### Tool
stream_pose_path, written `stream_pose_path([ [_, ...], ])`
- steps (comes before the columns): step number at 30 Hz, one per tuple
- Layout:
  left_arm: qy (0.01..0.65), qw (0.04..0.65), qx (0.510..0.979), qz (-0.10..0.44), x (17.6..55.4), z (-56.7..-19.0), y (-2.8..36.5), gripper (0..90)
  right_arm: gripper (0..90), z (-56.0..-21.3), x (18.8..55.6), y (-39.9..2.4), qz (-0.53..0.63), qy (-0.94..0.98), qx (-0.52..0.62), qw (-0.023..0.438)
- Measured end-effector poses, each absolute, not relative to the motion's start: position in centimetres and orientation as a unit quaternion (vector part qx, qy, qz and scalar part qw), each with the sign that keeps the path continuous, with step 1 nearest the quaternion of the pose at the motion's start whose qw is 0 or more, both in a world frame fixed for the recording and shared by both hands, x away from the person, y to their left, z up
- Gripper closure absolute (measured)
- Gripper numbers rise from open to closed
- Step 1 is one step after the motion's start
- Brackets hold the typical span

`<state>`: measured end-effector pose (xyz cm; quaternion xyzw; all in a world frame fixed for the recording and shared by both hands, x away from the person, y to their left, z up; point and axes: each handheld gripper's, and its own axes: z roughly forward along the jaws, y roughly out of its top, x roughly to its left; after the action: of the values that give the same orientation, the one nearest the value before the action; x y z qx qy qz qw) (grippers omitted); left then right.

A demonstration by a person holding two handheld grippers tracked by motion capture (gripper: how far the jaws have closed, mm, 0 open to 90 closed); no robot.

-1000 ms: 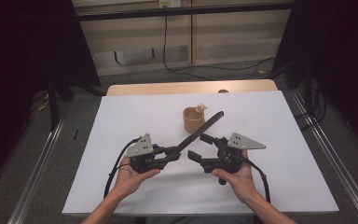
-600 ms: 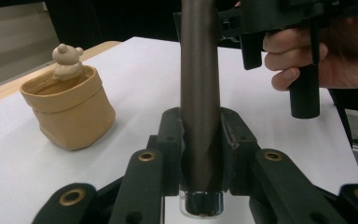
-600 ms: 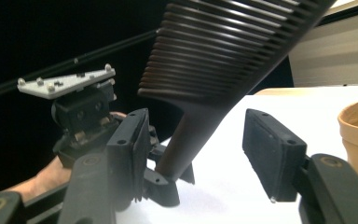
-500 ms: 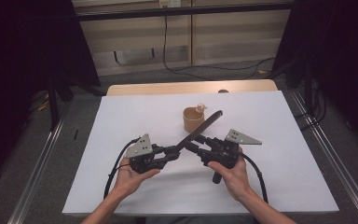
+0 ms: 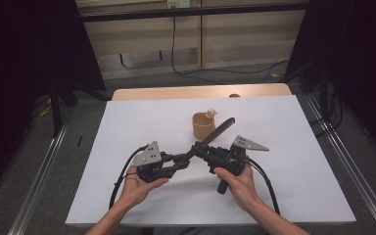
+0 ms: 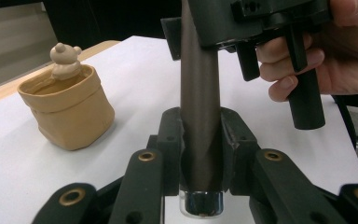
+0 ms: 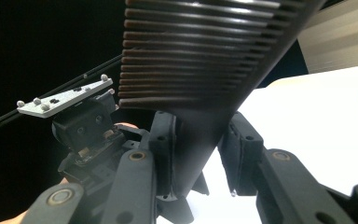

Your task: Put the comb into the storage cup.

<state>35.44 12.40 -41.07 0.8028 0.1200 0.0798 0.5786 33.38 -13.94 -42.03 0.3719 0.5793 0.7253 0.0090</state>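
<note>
A dark brown comb [image 5: 216, 130] slants up from my left gripper [image 5: 188, 157] toward the back right. In the left gripper view the jaws are shut on the comb's handle [image 6: 199, 116], just above its shiny metal end. My right gripper [image 5: 199, 148] straddles the comb a little higher up. Its jaws have just been closing. In the right gripper view the comb [image 7: 205, 60] runs between the pads, its teeth above them, and a sliver of gap shows at the right pad [image 7: 240, 149].
A tan soft cup [image 5: 203, 126] with a small bear figure [image 5: 210, 113] on its rim stands just behind the grippers, also at the left in the left gripper view [image 6: 65, 112]. The white table top [image 5: 293, 127] spreads around. Cables trail toward the person.
My right gripper has slid left, up to the comb beside the left gripper, and its jaws have narrowed around it. The left gripper and the comb have kept still.
</note>
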Motion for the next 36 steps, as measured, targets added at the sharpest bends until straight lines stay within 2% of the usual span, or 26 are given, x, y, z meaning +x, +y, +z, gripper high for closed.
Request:
stream_pose_path([
  [11,0.118,0.577,0.803,0.085,35.49,-41.56,12.22,72.6,70.9,-42.34,33.45,-13.89,0.727,0.574,0.378,-0.004],
  [24,0.116,0.577,0.803,0.093,35.55,-41.72,12.15,70.1,72.4,-42.18,33.47,-13.92,0.725,0.58,0.372,0.001],
  [36,0.163,0.575,0.792,0.125,35.07,-42.07,12.17,28.2,72.4,-41.72,33.52,-14.32,0.719,0.593,0.361,0.027],
])
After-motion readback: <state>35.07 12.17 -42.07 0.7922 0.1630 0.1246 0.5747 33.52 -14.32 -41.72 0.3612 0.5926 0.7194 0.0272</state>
